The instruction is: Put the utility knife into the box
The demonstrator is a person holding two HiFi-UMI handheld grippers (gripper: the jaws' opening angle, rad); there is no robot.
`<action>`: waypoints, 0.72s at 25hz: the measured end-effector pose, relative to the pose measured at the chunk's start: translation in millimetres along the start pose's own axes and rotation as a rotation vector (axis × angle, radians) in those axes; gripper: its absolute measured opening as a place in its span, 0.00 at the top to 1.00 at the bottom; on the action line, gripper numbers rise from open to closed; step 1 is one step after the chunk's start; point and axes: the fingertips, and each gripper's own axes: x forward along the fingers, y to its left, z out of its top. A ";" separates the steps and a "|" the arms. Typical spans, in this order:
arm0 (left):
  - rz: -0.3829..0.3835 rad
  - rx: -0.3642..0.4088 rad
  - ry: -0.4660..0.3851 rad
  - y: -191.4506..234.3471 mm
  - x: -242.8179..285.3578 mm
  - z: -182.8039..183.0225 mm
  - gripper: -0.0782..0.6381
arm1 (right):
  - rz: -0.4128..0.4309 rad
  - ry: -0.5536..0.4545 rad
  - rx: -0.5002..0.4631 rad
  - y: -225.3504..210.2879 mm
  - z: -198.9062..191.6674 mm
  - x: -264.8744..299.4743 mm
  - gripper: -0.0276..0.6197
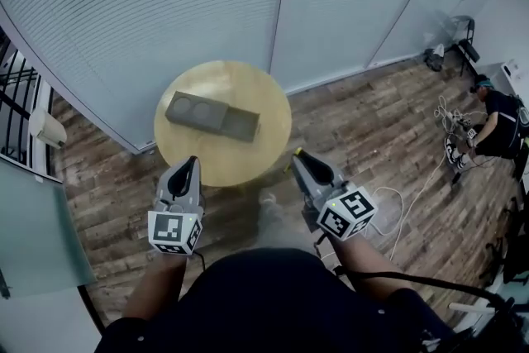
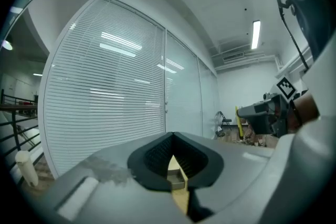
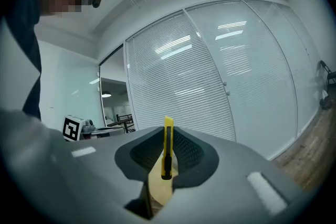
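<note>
A grey box [image 1: 212,116] lies open on the round wooden table [image 1: 248,157], showing two round recesses in its left half. My right gripper [image 1: 299,155] hovers off the table's near right edge. It is shut on a yellow utility knife [image 3: 168,139], which stands upright between the jaws; in the head view only the knife's yellow tip [image 1: 297,150] shows. My left gripper [image 1: 192,163] hangs over the table's near left edge, shut with nothing in it. In the left gripper view its jaws [image 2: 172,136] meet at the tips.
A wall of glass panels with white blinds [image 1: 165,4] runs behind the table. A person [image 1: 496,124] crouches on the wooden floor at the far right, near cables [image 1: 413,202]. A black railing [image 1: 16,95] is at the left.
</note>
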 end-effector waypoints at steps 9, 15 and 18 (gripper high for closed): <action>0.107 0.044 0.032 54.6 99.5 16.5 0.89 | 0.109 0.026 0.060 -84.8 25.3 112.3 0.86; 0.211 0.007 0.044 91.0 153.1 14.1 0.89 | 0.211 0.100 0.061 -125.7 30.1 180.9 0.86; 0.267 -0.007 0.047 108.6 173.0 14.8 0.89 | 0.271 0.136 0.054 -135.1 33.3 215.2 0.86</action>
